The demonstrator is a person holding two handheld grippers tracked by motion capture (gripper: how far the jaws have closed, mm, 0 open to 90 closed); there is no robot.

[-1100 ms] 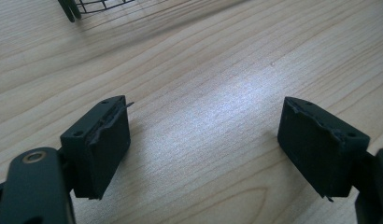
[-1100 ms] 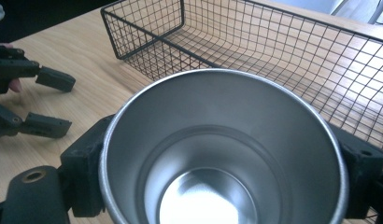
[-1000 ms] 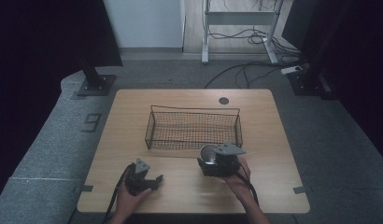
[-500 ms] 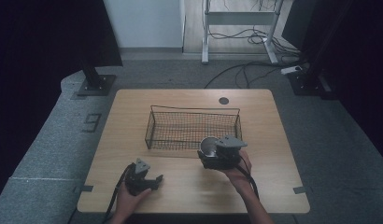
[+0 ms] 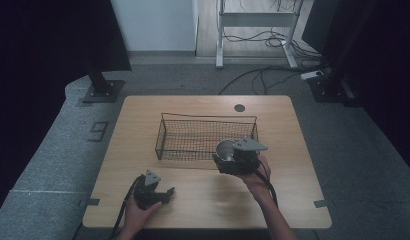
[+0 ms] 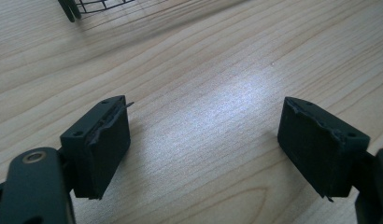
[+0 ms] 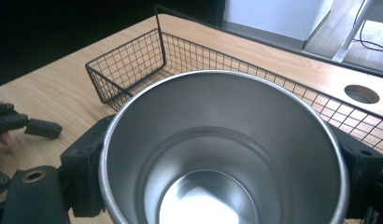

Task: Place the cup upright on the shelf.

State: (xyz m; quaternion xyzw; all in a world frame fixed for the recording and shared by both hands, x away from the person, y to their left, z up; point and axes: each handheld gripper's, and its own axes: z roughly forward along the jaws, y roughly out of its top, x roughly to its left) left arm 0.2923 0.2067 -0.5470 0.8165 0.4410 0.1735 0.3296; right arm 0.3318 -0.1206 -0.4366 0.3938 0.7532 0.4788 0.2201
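A shiny steel cup [image 7: 217, 154] sits clamped between the jaws of my right gripper [image 7: 222, 163], its mouth facing the camera. In the high view that right gripper [image 5: 228, 159] holds the cup [image 5: 224, 149] in the air at the near right corner of the black wire basket [image 5: 205, 135]. My left gripper [image 5: 160, 192] rests low on the table near the front left, its jaws open. In the left gripper view the left gripper [image 6: 203, 149] has only bare wood between its fingers [image 6: 105, 140].
The wooden table [image 5: 143, 125] has a round cable hole [image 5: 239, 107] at the back. The wire basket [image 7: 147, 60] stands mid-table with nothing in it. Dark stands and cables lie on the floor behind.
My right gripper has risen with the cup and moved toward the basket's near right corner. The left gripper has stayed in place.
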